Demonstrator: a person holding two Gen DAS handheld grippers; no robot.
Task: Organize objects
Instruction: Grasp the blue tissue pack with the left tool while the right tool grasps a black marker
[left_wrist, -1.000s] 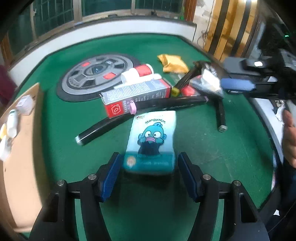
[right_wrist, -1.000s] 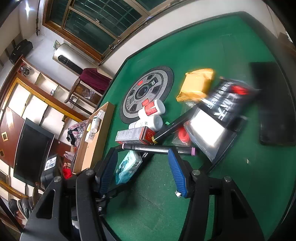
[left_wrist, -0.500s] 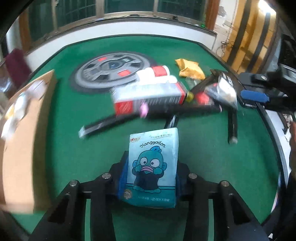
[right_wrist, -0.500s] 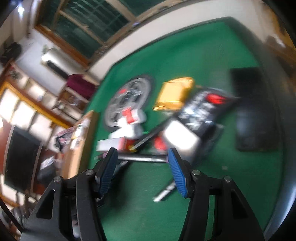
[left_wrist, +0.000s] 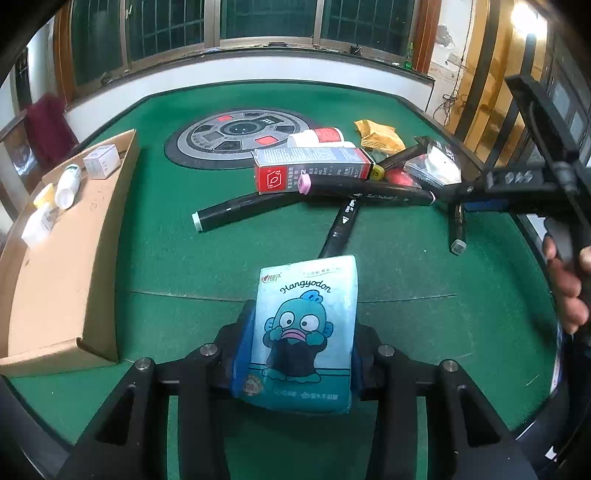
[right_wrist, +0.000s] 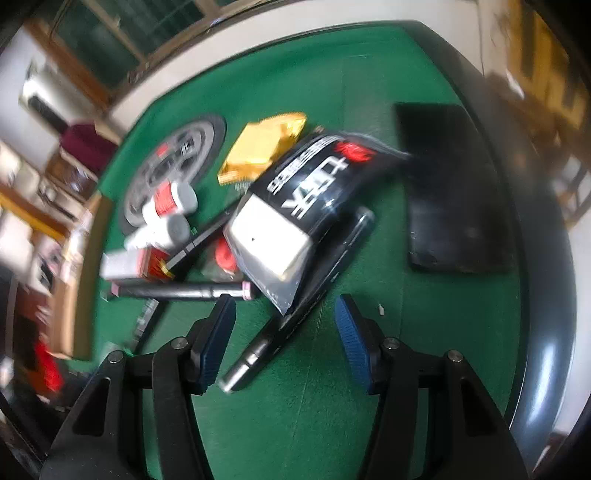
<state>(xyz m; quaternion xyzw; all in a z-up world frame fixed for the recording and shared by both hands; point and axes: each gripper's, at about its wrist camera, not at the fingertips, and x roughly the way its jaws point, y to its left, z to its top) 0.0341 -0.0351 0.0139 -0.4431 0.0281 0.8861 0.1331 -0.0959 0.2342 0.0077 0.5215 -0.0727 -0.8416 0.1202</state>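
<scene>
My left gripper (left_wrist: 295, 347) is shut on a blue Hangyodon tissue pack (left_wrist: 303, 328) and holds it above the green table. A cardboard tray (left_wrist: 55, 266) at the left holds small white bottles and a box (left_wrist: 101, 166). My right gripper (right_wrist: 284, 332) is open and empty, just in front of a black marker (right_wrist: 306, 306) and a black-and-white packet (right_wrist: 295, 218); it also shows at the right of the left wrist view (left_wrist: 517, 192). A pile lies mid-table: red-and-white box (left_wrist: 310, 168), black markers (left_wrist: 362, 190), white bottles (left_wrist: 317, 136), yellow packet (left_wrist: 376, 134).
A round grey dial (left_wrist: 240, 134) sits in the table's middle. A black flat pad (right_wrist: 450, 184) lies at the far right of the table (right_wrist: 332, 398). The raised table rim runs close on the right. A hand (left_wrist: 565, 288) holds the right gripper.
My left gripper closed on the tissue pack and lifted it back toward me. My right gripper moved closer to the black packet and marker, staying open.
</scene>
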